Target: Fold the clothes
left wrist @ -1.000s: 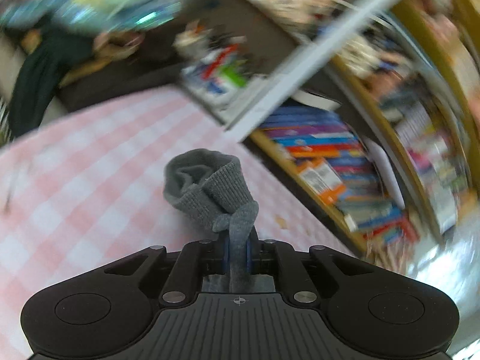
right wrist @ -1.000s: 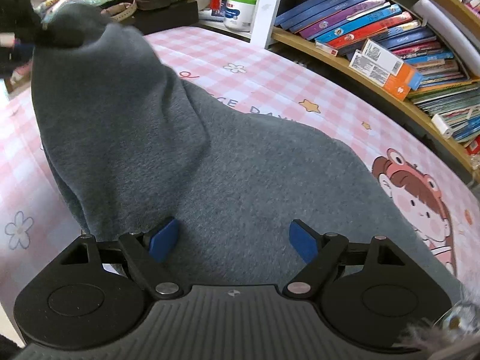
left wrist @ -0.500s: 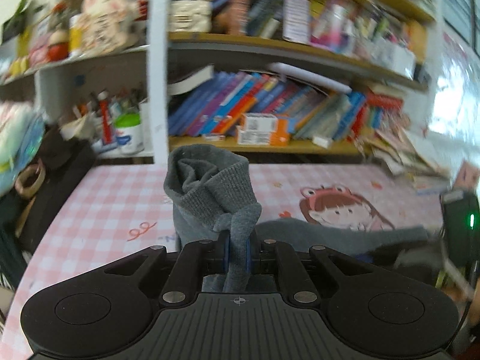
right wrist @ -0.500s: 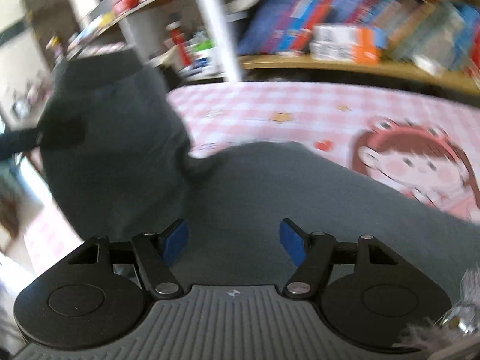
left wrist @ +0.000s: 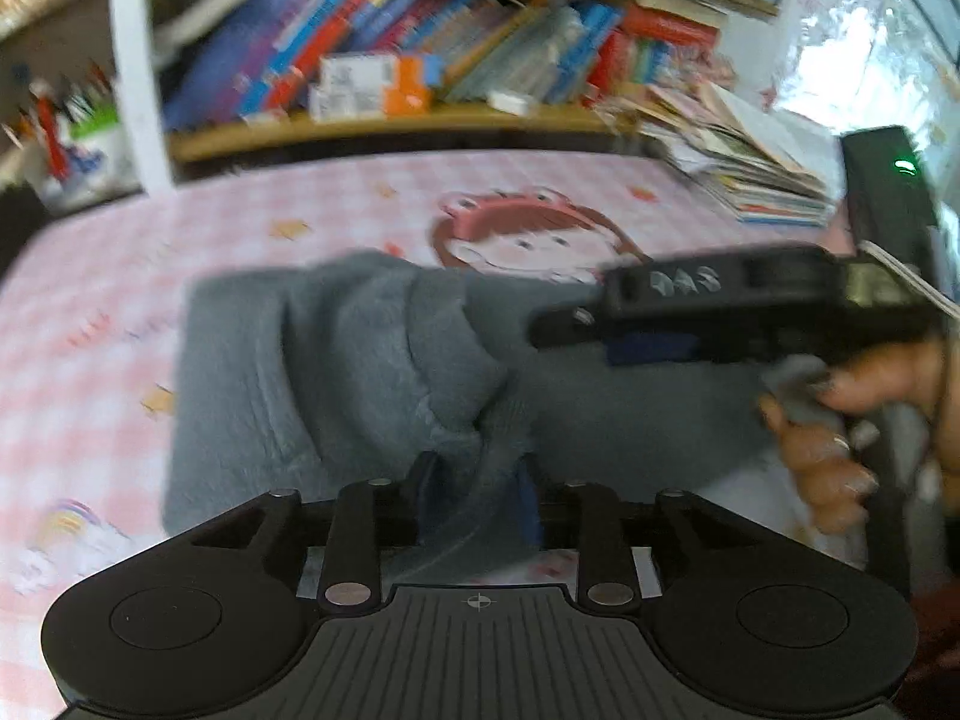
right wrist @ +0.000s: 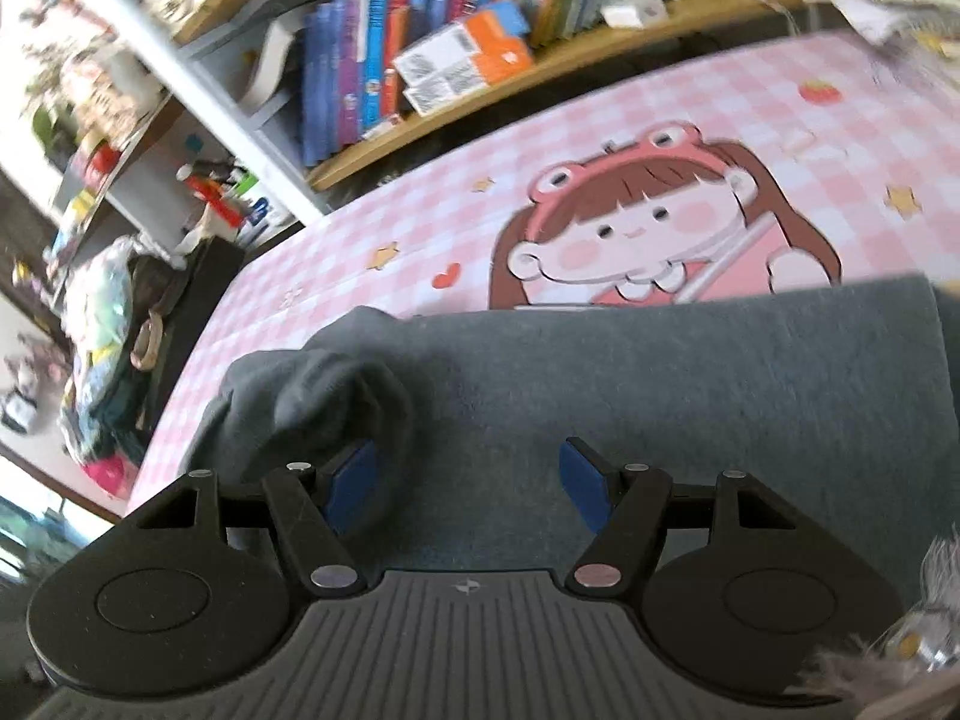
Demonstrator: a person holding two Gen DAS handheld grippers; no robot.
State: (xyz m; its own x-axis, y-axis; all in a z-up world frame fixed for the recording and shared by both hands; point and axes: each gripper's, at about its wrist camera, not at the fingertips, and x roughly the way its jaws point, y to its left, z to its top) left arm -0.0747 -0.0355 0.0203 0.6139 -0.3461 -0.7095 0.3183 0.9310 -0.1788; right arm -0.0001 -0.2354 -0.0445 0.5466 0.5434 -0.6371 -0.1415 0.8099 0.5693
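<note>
Garment: grey fleece garment [left wrist: 336, 372] lies on the pink checked cloth [left wrist: 90, 276], partly flat, w/ a bunched fold [right wrist: 318, 396] at its left end in right wrist view; far edge covers bottom of the cartoon girl print [right wrist: 648, 228].
Left gripper: left gripper [left wrist: 477, 501] low over near edge of garment; jaws partly apart, some grey fabric is between the blue pads [left wrist: 528, 510], but cannot tell if it is really clamped (blurred).
Right gripper: right gripper [right wrist: 468, 483] hovers over the garment, jaws wide apart, nothing between them; left pad is just beside the bunched fold. Seen from the side in left wrist view [left wrist: 720, 312], held by a hand [left wrist: 852, 432] at the right.
Around: bookshelf [right wrist: 456, 48] w/ coloured books behind the cloth; stack of papers [left wrist: 738, 162] at far right.
</note>
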